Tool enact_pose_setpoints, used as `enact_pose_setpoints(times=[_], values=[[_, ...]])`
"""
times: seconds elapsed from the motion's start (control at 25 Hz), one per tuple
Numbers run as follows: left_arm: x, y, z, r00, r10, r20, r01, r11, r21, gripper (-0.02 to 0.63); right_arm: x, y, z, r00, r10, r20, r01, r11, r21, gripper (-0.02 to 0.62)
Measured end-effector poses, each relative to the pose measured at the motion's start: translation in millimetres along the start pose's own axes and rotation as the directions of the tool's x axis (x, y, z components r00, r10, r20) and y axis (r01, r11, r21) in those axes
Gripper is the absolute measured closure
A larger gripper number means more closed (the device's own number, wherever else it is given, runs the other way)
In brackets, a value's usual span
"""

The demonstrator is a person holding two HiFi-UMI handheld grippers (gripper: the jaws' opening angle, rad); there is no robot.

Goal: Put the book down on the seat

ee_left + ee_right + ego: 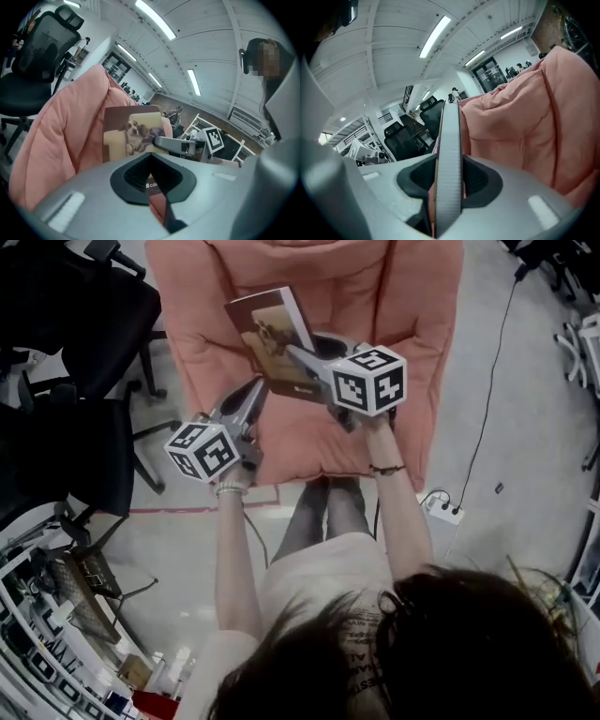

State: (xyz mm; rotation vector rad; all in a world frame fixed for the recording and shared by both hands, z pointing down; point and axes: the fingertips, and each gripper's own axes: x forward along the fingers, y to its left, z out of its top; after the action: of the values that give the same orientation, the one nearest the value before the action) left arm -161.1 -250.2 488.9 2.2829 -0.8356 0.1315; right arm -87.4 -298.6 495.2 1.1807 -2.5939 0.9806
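Note:
A book [272, 334] with a dog on its cover hangs tilted over the pink cushioned seat [412, 352]. My right gripper [298, 357] is shut on the book's right edge. In the right gripper view the book [449, 154] stands edge-on between the pads, with my right gripper [449, 187] clamped on it. My left gripper [255, 395] points up at the book's lower left corner. In the left gripper view the cover [133, 133] faces me. It shows through the narrow gap of my left gripper [152, 173], whose pads do not press on it. The right gripper's fingers [173, 144] cross the cover.
Two black office chairs [84, 306] [56, 456] stand left of the seat. A white power strip [441, 510] and a black cable [492, 381] lie on the floor to the right. Cluttered shelving [56, 634] is at the lower left. The person's legs [328, 512] are in front of the seat.

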Motion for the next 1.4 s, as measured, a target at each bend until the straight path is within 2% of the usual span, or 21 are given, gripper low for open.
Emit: enact_pose_setpoints(times=[0.32,0.64,0.84,1.04,1.28,1.4], values=[[19.9,28.8,-25.3,0.999,-0.013,-0.040,0.013,1.000,0.007,0.603,27.0,-29.9,-31.9,1.000,0.017,-0.007,-0.017,1.000,0.011,0.444],[40.7,52.6,-52.9,0.995,-0.028,-0.093,0.030,0.999,0.015,0.603,54.6,-65.3,-68.0,0.999,0.038,0.037,-0.043,0.987,0.152,0.445],[47.1,63.8,-75.7,0.992,-0.041,-0.118,0.040,0.999,-0.015,0.603,65.8,-80.7,-94.8,1.000,0.030,0.000,-0.029,0.986,0.163,0.445],[57.6,69.4,-79.9,0.988,-0.059,-0.141,0.057,0.998,-0.016,0.603,74.5,-83.5,-94.3,0.999,0.047,0.008,-0.048,0.984,0.172,0.443],[58.4,77.7,-93.9,0.988,-0.051,-0.149,0.045,0.998,-0.042,0.603,81.2,-85.7,-111.3,0.998,0.058,-0.039,-0.052,0.989,0.139,0.443],[61.1,75.8,-103.0,0.986,-0.051,-0.158,0.045,0.998,-0.045,0.603,75.7,-91.6,-118.3,0.998,0.049,-0.029,-0.045,0.989,0.138,0.442]])
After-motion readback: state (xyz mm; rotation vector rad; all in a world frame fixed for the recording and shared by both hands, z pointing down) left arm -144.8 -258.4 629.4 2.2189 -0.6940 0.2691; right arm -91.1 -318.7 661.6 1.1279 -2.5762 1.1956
